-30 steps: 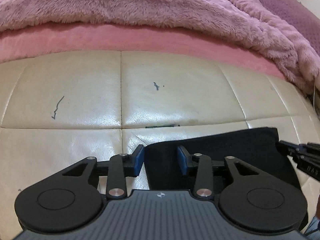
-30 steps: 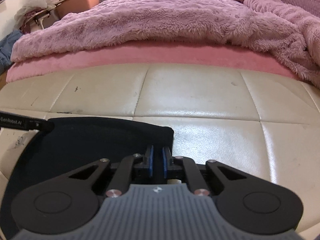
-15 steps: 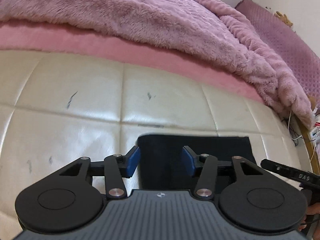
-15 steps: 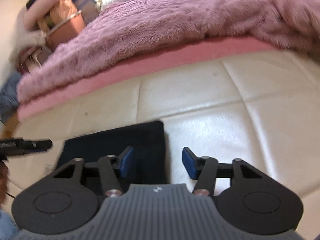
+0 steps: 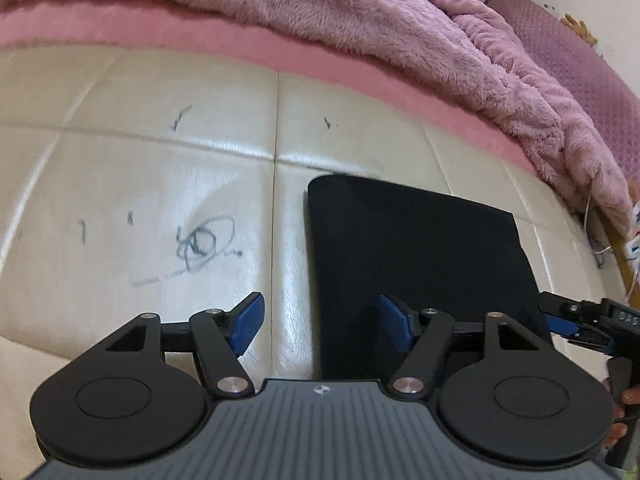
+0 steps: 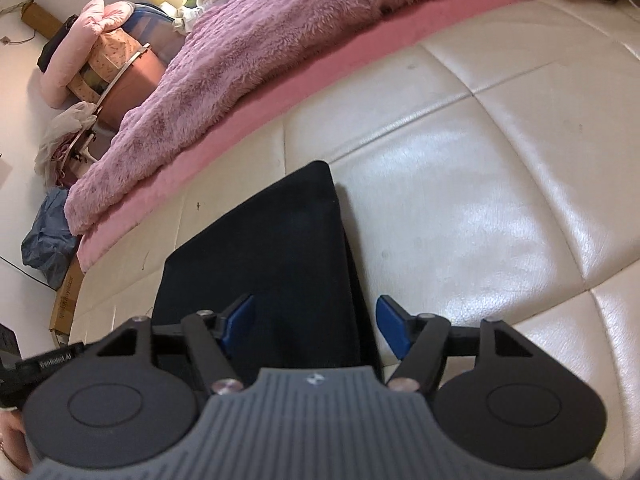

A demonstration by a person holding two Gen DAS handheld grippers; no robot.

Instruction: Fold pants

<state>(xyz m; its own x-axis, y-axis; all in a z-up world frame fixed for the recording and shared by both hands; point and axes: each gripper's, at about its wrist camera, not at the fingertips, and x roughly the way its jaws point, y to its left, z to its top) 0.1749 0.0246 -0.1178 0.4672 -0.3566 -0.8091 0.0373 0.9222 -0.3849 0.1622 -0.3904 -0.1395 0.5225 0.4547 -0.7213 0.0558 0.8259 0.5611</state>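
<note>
Closest in, both wrist cams look past their own fingers. The left hand-held gripper (image 5: pixel 320 326) is spread wide with nothing between its blue pads (image 5: pixel 249 322), hovering over the near left edge of the folded pants (image 5: pixel 416 248). The right hand-held gripper (image 6: pixel 316 322) is just as wide apart and holds nothing either, straddling the near right edge of the same pants (image 6: pixel 272 248). You can also catch the right one poking into the left cam at the far right (image 5: pixel 576 320), beside the pants' right side.

So that's two grippers and one pair of pants, black, folded into a flat, tidy rectangle.

The pants lie on a cream padded leather bench (image 5: pixel 160 184) with stitched seams dividing it into panels. It's glossy and pretty scuffed: there's one big pen scribble (image 5: pixel 206 244) left of the pants, plus a few smaller ink marks farther back.

Behind the bench is the bed, with a pink mattress edge (image 5: pixel 168 24) running along the bench's far side and one fluffy mauve blanket (image 5: pixel 320 0) draped over it. A purple dotted cushion (image 5: pixel 560 48) sits at the far right.

From the right cam, way off at the left past the bed, the room is cluttered: a blue-grey bundle of cloth (image 6: pixel 48 236) on the floor, a cardboard box (image 6: pixel 66 300) by the bench end, and a pink pillow roll (image 6: pixel 80 44) on top of a pile of stuff by the white wall.
</note>
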